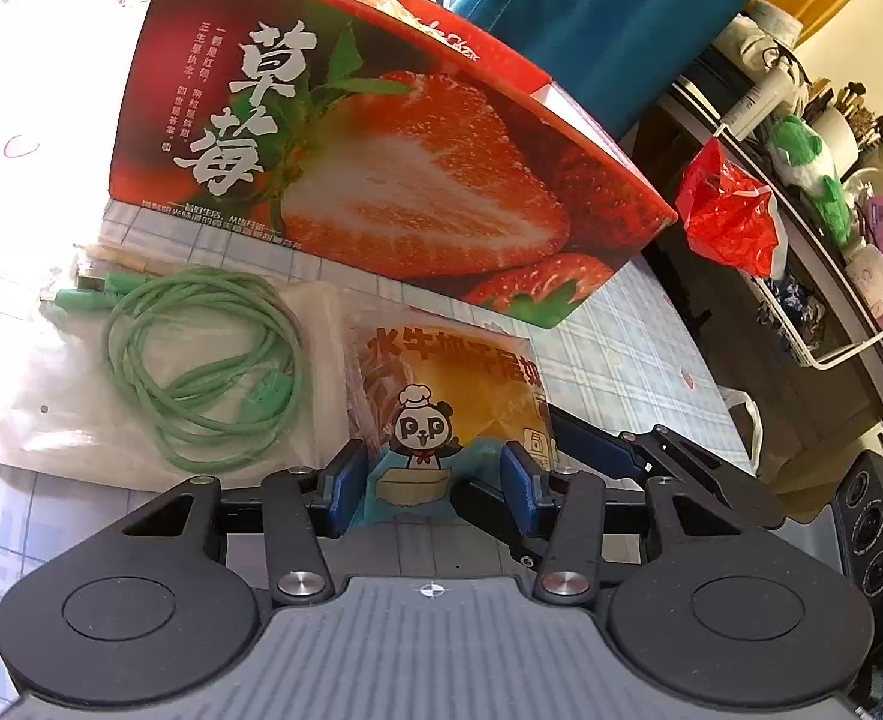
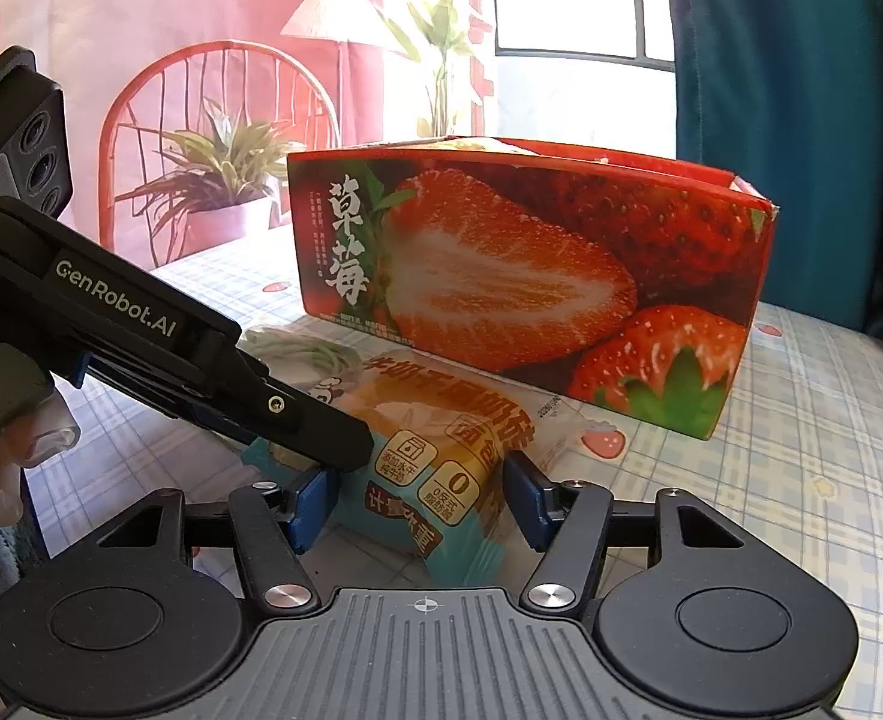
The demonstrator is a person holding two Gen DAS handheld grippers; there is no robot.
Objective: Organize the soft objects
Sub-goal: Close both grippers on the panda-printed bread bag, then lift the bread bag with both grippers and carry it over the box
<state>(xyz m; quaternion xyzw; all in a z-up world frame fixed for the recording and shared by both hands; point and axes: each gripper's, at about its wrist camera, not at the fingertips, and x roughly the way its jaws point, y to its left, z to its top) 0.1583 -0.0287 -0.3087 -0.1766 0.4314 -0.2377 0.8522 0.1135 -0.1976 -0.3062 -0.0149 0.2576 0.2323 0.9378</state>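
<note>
A pale checked tablecloth (image 1: 633,354) with small strawberry prints covers the table; on it the strawberry box (image 2: 531,276) stands behind the bread packet (image 1: 453,384); the left gripper (image 1: 426,480) and right gripper (image 2: 420,507) each straddle a near end of that packet, fingers half-spread, and whether the blue pads press on it cannot be told; only the left wrist view shows the green cable (image 1: 201,360) on a white pouch (image 1: 81,408), a red bag (image 1: 723,210) and cluttered shelves (image 1: 831,192); only the right wrist view shows the pink curtain (image 2: 213,60) and bright window (image 2: 567,0)
</note>
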